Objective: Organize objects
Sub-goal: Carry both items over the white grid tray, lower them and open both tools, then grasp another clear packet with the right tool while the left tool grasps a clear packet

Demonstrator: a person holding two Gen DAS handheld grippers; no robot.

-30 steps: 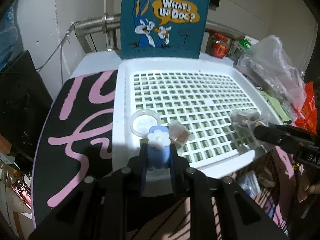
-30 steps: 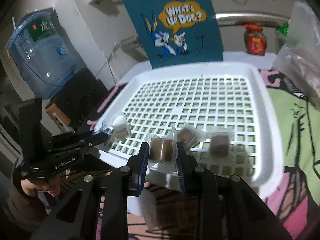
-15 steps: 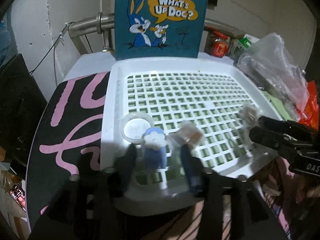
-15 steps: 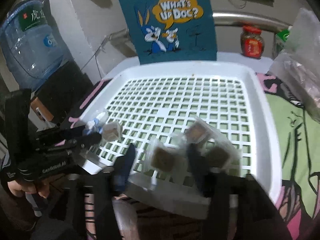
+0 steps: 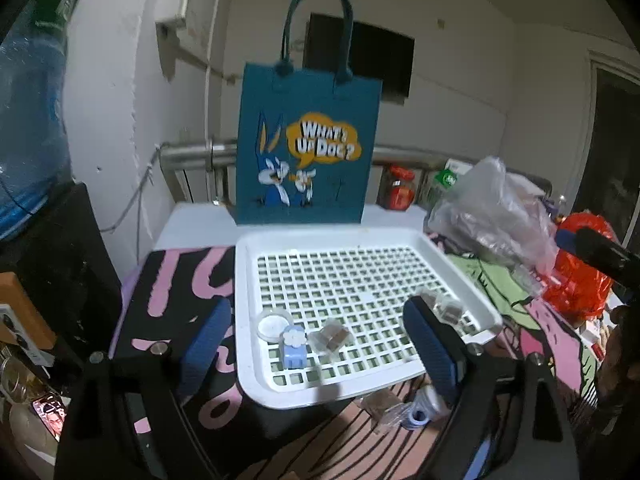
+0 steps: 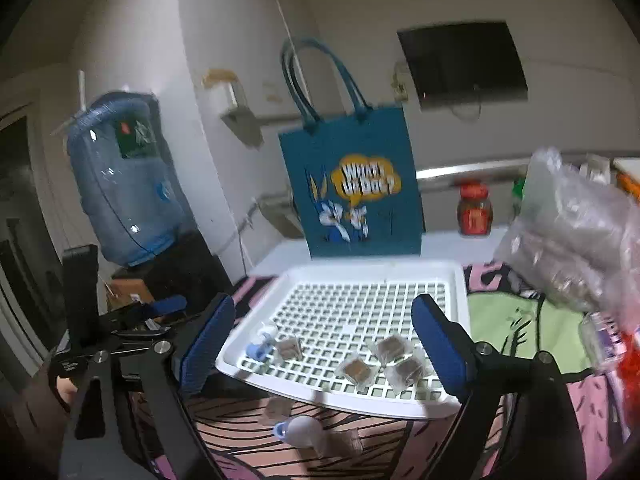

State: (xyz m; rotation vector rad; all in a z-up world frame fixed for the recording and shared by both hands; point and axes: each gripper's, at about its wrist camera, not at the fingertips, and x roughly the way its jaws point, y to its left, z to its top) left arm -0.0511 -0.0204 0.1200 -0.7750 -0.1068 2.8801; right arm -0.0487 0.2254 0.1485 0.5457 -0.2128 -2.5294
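A table draped in a black, pink and green printed cloth (image 5: 188, 300) carries a white plastic grid tray (image 5: 360, 240), with a teal cartoon tote bag (image 5: 306, 148) standing upright behind its far edge. The left gripper (image 5: 316, 338) has just been opening, its jaws now wide apart with nothing between them; a small blue box with a white flower top (image 5: 295, 346) and a round clear lid (image 5: 273, 323) rest near the tray's front left corner. The right gripper (image 6: 324, 346) has likewise just opened and hangs empty; three clear-wrapped brown squares (image 6: 394, 360) lie near the tray's front right corner, a fourth wrapped square (image 6: 289, 347) nearer the left.
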